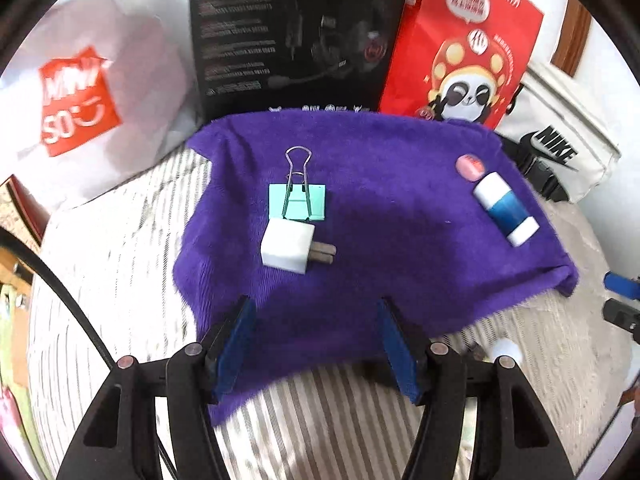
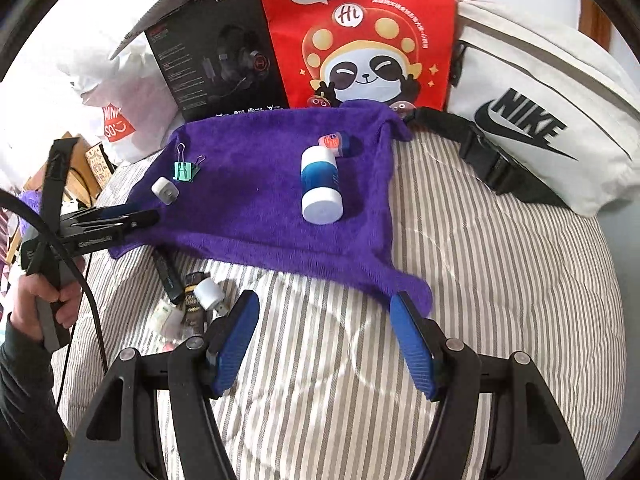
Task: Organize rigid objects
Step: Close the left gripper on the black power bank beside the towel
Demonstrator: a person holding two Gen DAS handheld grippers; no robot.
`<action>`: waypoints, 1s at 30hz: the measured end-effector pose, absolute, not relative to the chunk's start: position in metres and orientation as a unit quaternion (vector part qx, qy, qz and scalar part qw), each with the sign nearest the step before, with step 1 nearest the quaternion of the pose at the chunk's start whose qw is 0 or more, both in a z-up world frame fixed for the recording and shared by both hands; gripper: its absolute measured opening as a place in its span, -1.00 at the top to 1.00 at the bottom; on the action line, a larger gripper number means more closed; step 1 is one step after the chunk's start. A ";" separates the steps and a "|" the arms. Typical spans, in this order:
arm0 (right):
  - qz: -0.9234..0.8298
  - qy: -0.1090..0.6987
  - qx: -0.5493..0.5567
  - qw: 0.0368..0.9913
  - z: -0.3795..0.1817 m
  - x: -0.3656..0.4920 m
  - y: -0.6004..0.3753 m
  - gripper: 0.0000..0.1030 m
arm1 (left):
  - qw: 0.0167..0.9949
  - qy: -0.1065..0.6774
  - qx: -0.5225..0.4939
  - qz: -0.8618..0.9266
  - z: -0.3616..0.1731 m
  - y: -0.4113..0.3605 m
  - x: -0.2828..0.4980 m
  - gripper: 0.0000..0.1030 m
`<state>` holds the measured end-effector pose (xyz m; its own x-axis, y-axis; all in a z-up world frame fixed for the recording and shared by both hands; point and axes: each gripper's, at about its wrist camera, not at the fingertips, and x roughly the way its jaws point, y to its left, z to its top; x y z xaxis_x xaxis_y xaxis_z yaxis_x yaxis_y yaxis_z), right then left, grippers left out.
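A purple cloth (image 1: 380,220) (image 2: 260,200) lies spread on the bed. On it sit a mint binder clip (image 1: 298,200) (image 2: 183,171), a white charger plug (image 1: 286,246) (image 2: 165,190) just in front of the clip, a blue-and-white bottle (image 1: 506,208) (image 2: 321,184) lying on its side, and a small pink-orange item (image 1: 470,166) (image 2: 334,142) behind the bottle. My left gripper (image 1: 315,302) hovers open over the cloth's near part, a little short of the plug, with nothing between its fingers. My right gripper (image 2: 325,296) stands open and empty over the cloth's front edge.
A white shopping bag (image 1: 80,112), a black headset box (image 1: 296,32), a red panda bag (image 1: 464,52) and a white Nike bag (image 2: 532,120) stand behind the cloth. Loose small items (image 2: 196,300) lie on the striped bedding (image 2: 480,280) at the front left. A hand (image 2: 48,296) holds the left gripper.
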<state>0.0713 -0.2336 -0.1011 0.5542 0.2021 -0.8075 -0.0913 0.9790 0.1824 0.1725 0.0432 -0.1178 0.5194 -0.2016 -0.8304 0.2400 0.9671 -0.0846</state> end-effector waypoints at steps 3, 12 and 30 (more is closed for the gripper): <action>0.086 0.462 0.072 0.880 -0.098 0.062 -0.237 -0.31 | 0.875 0.468 0.023 -0.123 -0.111 0.040 0.155 -0.19; 0.098 0.457 0.066 0.882 -0.089 0.039 -0.231 -0.32 | 0.853 0.507 -0.008 -0.127 -0.137 0.016 0.143 -0.19; 0.119 0.476 0.063 0.869 -0.109 0.021 -0.231 -0.32 | 0.849 0.521 0.050 -0.074 -0.155 -0.005 0.130 -0.28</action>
